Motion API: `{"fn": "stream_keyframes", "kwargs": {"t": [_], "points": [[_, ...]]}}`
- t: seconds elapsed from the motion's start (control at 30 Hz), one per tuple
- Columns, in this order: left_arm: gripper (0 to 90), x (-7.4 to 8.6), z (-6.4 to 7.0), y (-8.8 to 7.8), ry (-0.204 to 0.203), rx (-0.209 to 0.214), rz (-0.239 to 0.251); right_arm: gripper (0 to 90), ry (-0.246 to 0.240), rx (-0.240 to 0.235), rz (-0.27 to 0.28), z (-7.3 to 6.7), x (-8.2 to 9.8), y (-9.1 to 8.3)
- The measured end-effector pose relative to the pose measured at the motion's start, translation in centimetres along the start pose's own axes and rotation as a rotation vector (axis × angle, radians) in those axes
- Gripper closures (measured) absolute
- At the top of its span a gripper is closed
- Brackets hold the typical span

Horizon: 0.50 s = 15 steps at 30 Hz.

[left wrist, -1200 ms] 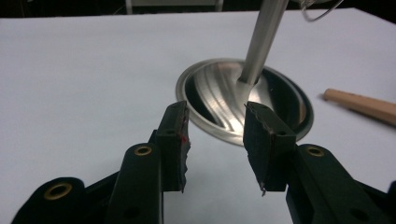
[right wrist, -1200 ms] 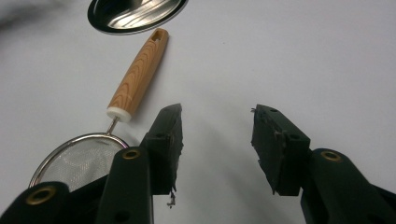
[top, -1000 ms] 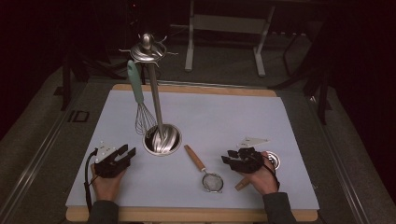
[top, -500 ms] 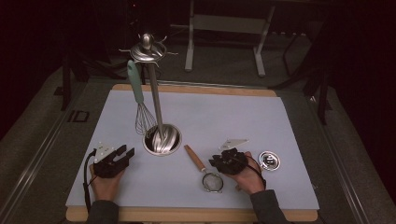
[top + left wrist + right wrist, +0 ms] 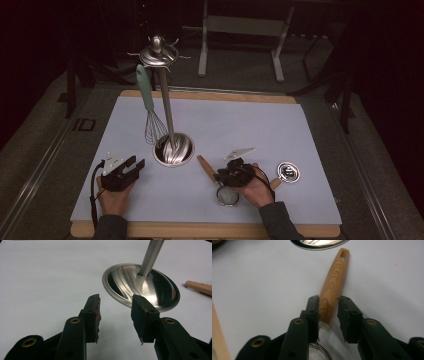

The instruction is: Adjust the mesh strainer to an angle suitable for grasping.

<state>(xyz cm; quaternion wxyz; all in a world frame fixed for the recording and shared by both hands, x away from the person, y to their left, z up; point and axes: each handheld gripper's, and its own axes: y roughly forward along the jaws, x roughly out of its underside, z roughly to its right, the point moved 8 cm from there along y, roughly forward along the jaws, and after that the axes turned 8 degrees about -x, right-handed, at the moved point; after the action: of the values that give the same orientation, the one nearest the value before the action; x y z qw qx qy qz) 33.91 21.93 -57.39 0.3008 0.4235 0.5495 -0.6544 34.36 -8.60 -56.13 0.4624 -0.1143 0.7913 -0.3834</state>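
The right hand-held gripper (image 5: 328, 312) straddles the strainer's wooden handle (image 5: 333, 285), jaws having just opened slightly, 1 gap visible; its mesh bowl (image 5: 319, 352) is cut off below. The left hand-held gripper (image 5: 115, 315) gapes empty beside the stand's steel base (image 5: 160, 290).

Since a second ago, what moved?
The right gripper slid left, off the small round piece, to the strainer. Its jaws have just been closing, then reopening slightly, around the wooden handle; one pad touches, no grip yet. The left gripper, stand and whisk stayed.
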Motion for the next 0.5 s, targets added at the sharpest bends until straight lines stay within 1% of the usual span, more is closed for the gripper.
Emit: {"fn": "stream_keyframes", "kwargs": {"t": [0.03, 0.13, 0.23, 0.43, 0.5], "points": [[59.1, 0.0, 0.0, 0.0, 0.001, 0.000, 0.000, 71.8, 0.003, -0.009, -0.007, -0.1, 0.0, 0.2], [59.1, 0.0, 0.0, 0.0, 0.001, -0.001, 0.001, 71.1, -0.004, -0.011, -0.022, -0.3, -0.1, 0.4], [59.1, 0.0, 0.0, 0.0, 0.002, -0.001, 0.001, 70.5, -0.004, -0.024, -0.034, -0.6, -0.2, 0.6], [59.1, 0.0, 0.0, 0.0, 0.003, -0.003, 0.001, 66.3, 0.002, -0.046, -0.059, -0.9, -0.3, 1.1], [59.1, 0.0, 0.0, 0.0, 0.004, -0.004, 0.001, 63.9, 0.007, -0.050, -0.082, -1.0, -0.3, 1.5]]}}
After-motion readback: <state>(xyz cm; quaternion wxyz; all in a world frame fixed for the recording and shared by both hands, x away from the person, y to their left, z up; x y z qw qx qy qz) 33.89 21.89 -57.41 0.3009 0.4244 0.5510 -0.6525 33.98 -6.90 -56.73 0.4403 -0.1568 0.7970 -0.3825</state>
